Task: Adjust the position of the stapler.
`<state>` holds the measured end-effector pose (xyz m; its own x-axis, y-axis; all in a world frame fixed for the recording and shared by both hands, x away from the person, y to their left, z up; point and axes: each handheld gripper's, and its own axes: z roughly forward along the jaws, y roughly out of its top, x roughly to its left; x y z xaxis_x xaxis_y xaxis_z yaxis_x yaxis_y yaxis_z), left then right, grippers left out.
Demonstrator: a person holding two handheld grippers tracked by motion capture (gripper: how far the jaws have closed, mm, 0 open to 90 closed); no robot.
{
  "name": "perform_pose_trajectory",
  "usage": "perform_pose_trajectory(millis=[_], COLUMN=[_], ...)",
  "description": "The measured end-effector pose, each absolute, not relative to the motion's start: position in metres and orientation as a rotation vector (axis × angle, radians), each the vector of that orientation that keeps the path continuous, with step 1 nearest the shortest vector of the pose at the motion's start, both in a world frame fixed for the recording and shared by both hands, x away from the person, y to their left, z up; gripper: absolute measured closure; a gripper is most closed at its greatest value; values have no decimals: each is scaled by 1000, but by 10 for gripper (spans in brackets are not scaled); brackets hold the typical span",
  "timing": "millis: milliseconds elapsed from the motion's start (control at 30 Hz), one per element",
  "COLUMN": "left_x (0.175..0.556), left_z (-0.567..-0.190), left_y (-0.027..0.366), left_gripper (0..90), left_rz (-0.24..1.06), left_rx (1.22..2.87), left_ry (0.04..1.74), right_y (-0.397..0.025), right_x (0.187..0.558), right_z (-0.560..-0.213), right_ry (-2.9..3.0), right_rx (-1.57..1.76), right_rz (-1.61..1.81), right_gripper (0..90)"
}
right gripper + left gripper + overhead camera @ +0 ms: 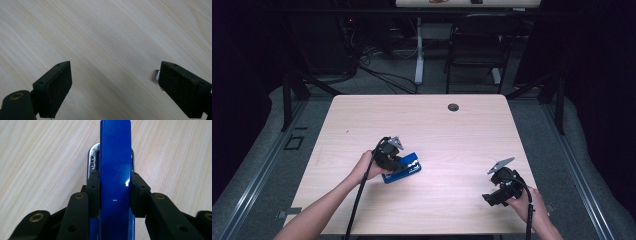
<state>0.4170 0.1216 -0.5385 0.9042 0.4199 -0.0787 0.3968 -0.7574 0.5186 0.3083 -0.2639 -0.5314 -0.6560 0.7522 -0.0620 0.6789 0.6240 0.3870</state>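
Stapler is what the blue thing looks like, with a glossy blue top and a chrome metal part under it, lying on the table left of centre, near the front edge. It is likely rigid and fairly heavy for its size, and the shiny top may be slippery, so the flat sides of the body are the best place to hold it. The left gripper does that now: its pads are clamped on both sides of the blue body, reaching down from above with the forearm coming in low from the left. The right gripper hangs over bare wood near the front right, jaws wide apart, holding nothing.
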Motion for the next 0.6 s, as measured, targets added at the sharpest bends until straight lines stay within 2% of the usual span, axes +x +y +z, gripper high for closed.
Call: perform_pose_trajectory(millis=[600], left_x=[413], left_z=[-537], left_y=[119], left_gripper=[664], left_rz=[91], left_rx=[2540], left_ry=[562], right_y=[-263], right_x=[308], right_z=[-532], right_ry=[2631], right_rx=[1181], right_rz=[501], right_gripper=[113])
